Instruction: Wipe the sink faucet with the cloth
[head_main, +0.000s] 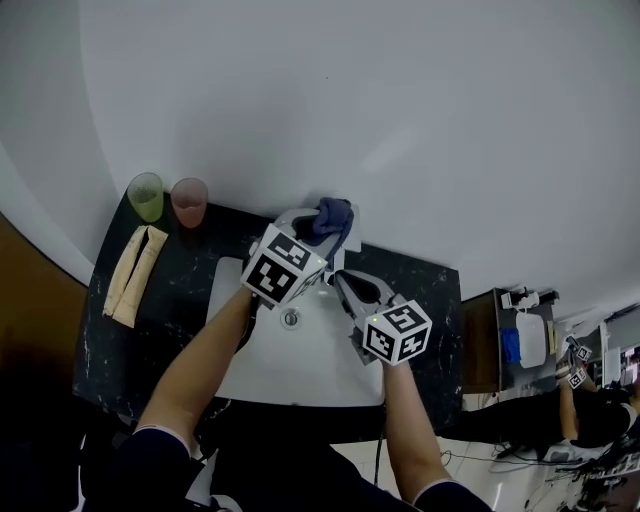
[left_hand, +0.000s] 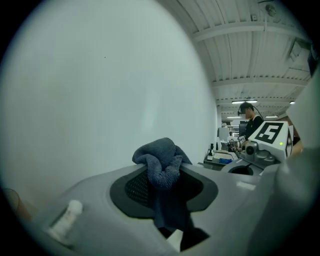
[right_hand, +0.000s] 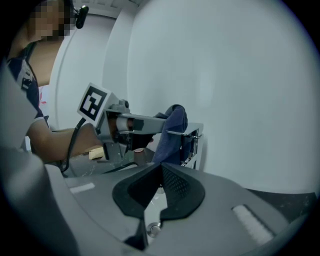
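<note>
Your head camera looks steeply down from above onto the sink (head_main: 300, 370) and the dark counter (head_main: 170, 310), from farther off than the other two cameras. The left gripper view sits close behind its own jaws and faces the white wall (left_hand: 100, 90), nearly level. The right gripper view looks sideways across the sink toward the faucet (right_hand: 194, 137) and takes in the left gripper (right_hand: 161, 121). All three views share the cloth (right_hand: 172, 130).

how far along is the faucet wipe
Done: the cloth is picked up, clamped in the left gripper. In hand: the cloth is up against the faucet top, so wiping looks under way. Left: how much of the faucet is wiped can't be told. The right gripper is shut and empty above the sink.
</note>
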